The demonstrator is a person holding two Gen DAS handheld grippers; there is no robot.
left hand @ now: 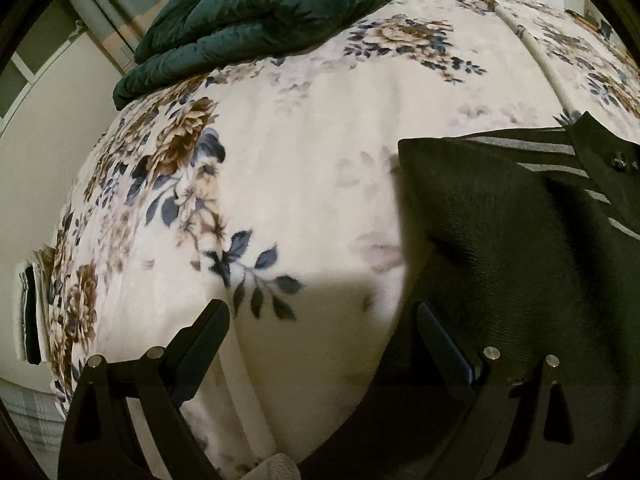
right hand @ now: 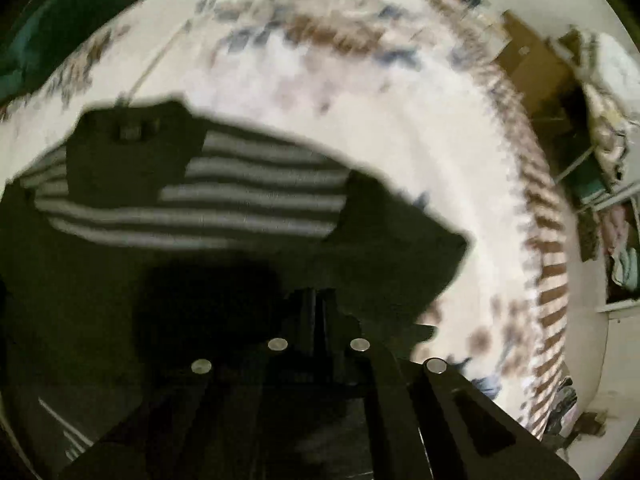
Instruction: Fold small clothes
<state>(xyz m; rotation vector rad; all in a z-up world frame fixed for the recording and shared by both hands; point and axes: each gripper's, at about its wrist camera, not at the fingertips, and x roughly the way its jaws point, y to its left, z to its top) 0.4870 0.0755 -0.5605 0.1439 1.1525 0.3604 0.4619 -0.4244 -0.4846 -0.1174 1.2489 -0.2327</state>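
Note:
A dark garment (left hand: 500, 248) with grey stripes near its collar lies flat on the floral bedspread (left hand: 300, 152). My left gripper (left hand: 324, 320) is open over the garment's left edge. Its right finger (left hand: 440, 344) is over the dark cloth and its left finger (left hand: 208, 332) is over the bare bedspread. In the blurred right wrist view the same garment (right hand: 248, 200) fills the left and middle. My right gripper (right hand: 320, 300) is shut with its tips down in the dark cloth near the garment's right side. A bunched bit of fabric (right hand: 352, 322) sits at its tips.
A folded dark green blanket (left hand: 260, 20) lies at the far end of the bed. A white seam strip (left hand: 536, 60) runs across the bedspread. Past the bed's right edge stand a shelf and piled clothes (right hand: 608, 152). The left edge of the bed drops toward a pale wall (left hand: 36, 168).

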